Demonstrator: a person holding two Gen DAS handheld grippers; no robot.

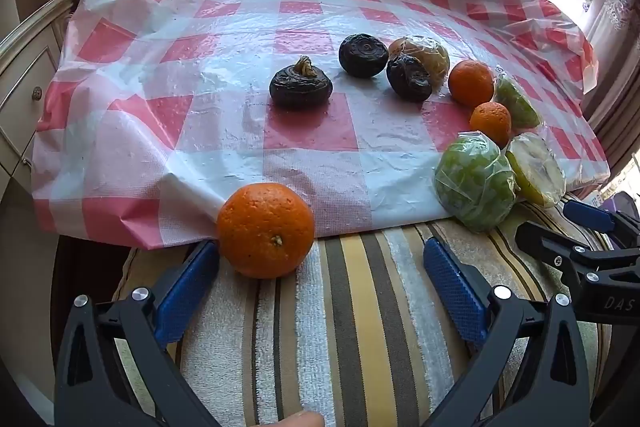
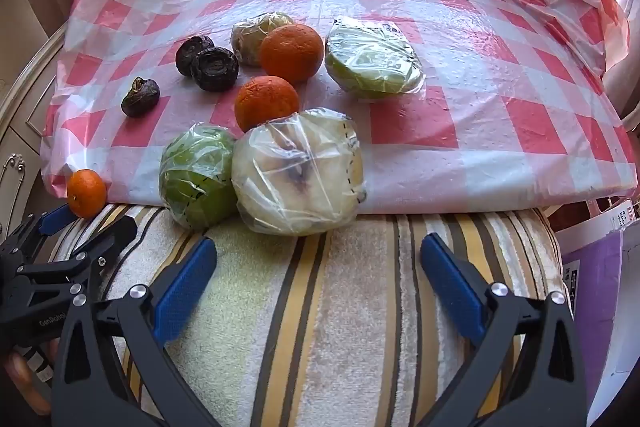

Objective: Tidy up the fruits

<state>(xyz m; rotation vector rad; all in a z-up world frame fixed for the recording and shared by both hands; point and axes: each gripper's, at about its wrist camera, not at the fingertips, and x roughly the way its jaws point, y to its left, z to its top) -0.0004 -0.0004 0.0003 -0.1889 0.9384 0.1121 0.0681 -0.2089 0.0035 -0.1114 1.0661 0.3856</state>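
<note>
The left gripper (image 1: 320, 267) points steeply downward with its jaws spread as wide as they go. Its two blue pads (image 1: 454, 297) angle outward from black arms, and nothing is pressed between them. At the bottom edge of the left wrist view a fingertip (image 1: 298, 419) of the person's hand shows just behind this gripper.

The right gripper (image 2: 318, 267) also tilts steeply down, with its jaws fully apart and no object clamped between its blue pads (image 2: 184, 291). The two grippers sit side by side, near each other, each visible at the edge of the other's view. Part of the person's hand (image 2: 24, 375) shows at the lower left of the right wrist view.
</note>
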